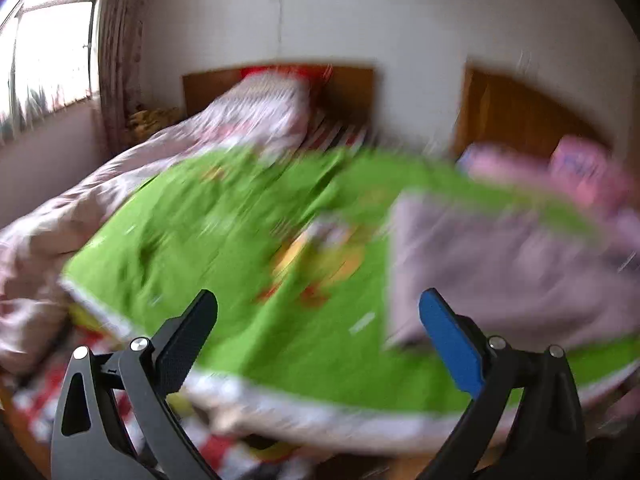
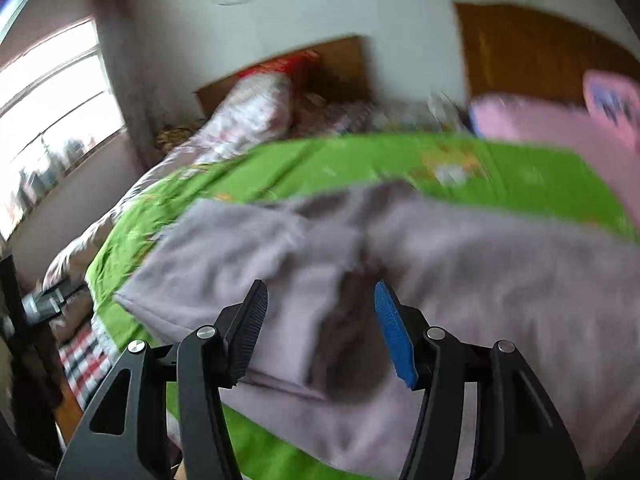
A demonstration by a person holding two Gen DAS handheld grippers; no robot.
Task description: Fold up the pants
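Pants (image 2: pixel 460 280) flat on green blanket (image 2: pixel 320 160); pink pillow (image 2: pixel 540 128) beyond, grippers apart.

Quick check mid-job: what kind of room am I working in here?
Most likely a bedroom: a bed with a wooden headboard, a green blanket spread on it with the pants on top, and a curtained window.

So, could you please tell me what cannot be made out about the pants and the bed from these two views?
- Pants: right wrist view, motion blur hides waistband, leg ends and fold lines; the bottom edge cuts them off.
- Pants, left wrist view: smeared, cut off at the right.
- Green blanket: its printed picture is blurred.
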